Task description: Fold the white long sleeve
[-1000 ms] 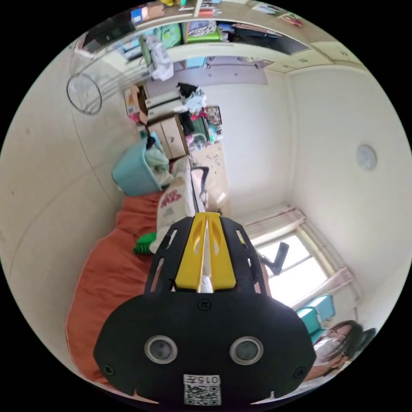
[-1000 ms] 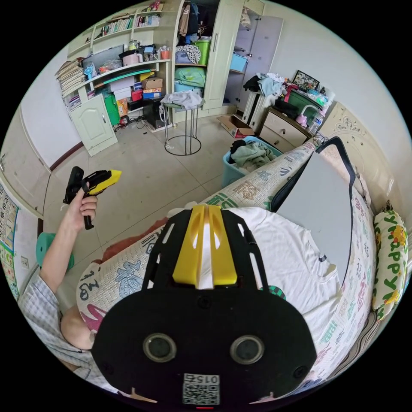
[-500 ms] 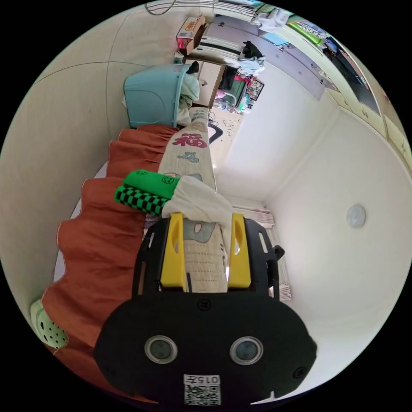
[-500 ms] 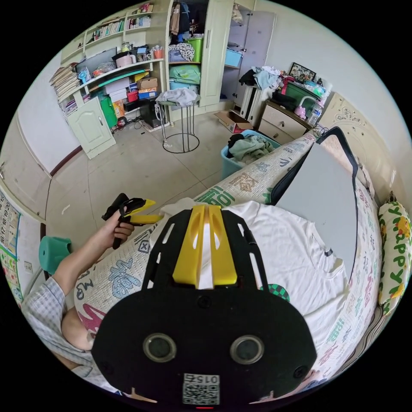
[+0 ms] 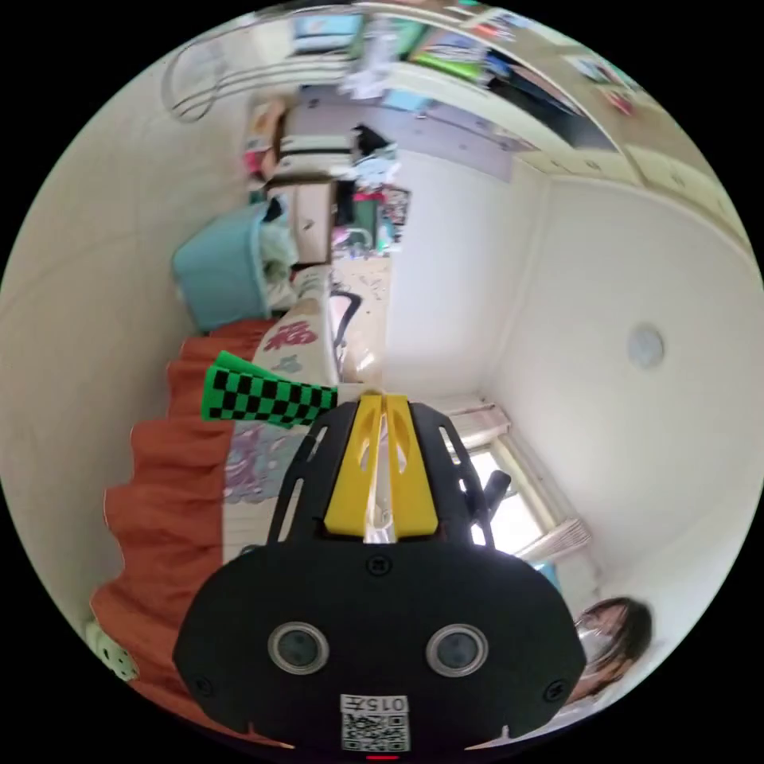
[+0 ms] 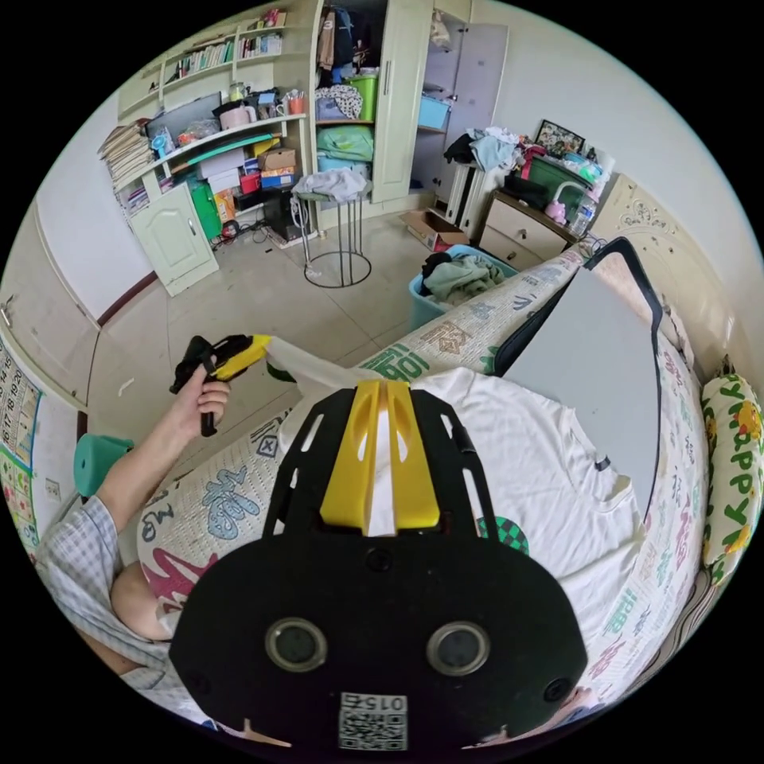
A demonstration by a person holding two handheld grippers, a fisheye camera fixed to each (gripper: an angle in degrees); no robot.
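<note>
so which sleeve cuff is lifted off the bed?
The green checkered cuff beside the left gripper, pulled out over the floor; the other cuff lies on the shirt.

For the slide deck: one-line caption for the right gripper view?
Right claw shut on the white long sleeve shirt spread on the bed, while the left claw pulls its sleeve outward.

White shirt [image 6: 517, 469] with green-and-black checked cuff [image 5: 263, 395]; yellow jaws; orange bed skirt [image 5: 167, 485]; teal basket [image 6: 434, 306], seemingly plastic.
</note>
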